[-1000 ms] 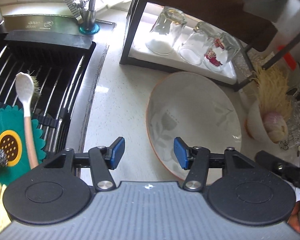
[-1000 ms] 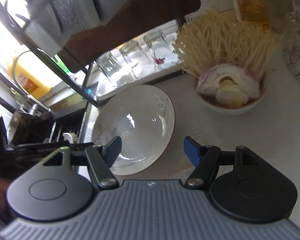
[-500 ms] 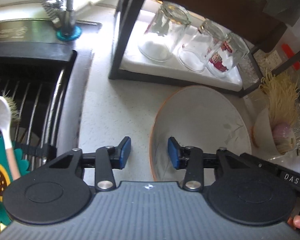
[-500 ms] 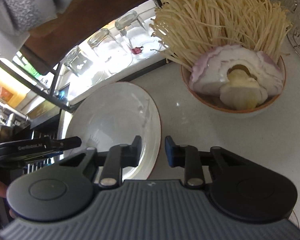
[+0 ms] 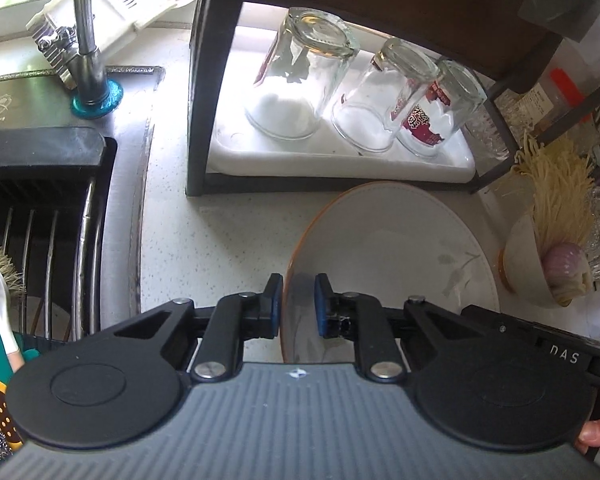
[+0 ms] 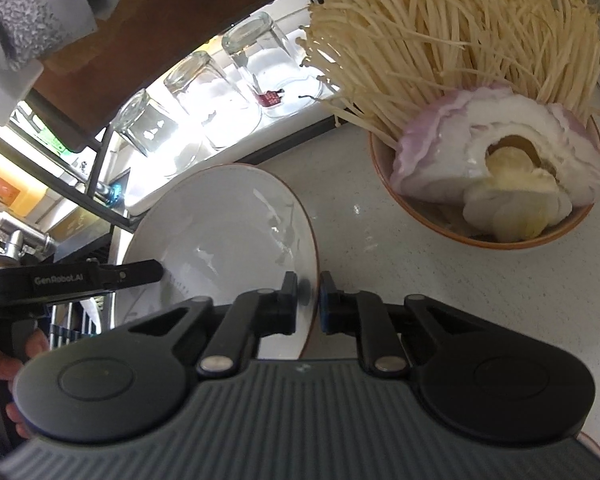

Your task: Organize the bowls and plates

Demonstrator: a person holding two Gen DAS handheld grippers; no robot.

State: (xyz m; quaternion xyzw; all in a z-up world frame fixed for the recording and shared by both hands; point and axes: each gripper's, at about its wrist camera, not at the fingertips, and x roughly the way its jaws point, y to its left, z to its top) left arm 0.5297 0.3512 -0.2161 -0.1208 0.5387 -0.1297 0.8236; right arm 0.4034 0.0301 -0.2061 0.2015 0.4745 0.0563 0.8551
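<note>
One bowl [image 6: 488, 236] of enoki [image 6: 440, 36], onion [image 6: 452, 160]

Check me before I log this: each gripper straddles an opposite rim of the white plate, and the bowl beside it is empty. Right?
Not quite. The bowl is not empty: the right wrist view shows enoki mushrooms and cut onion in it. The rest stands: the left gripper and right gripper straddle opposite rims of the white plate.
</note>
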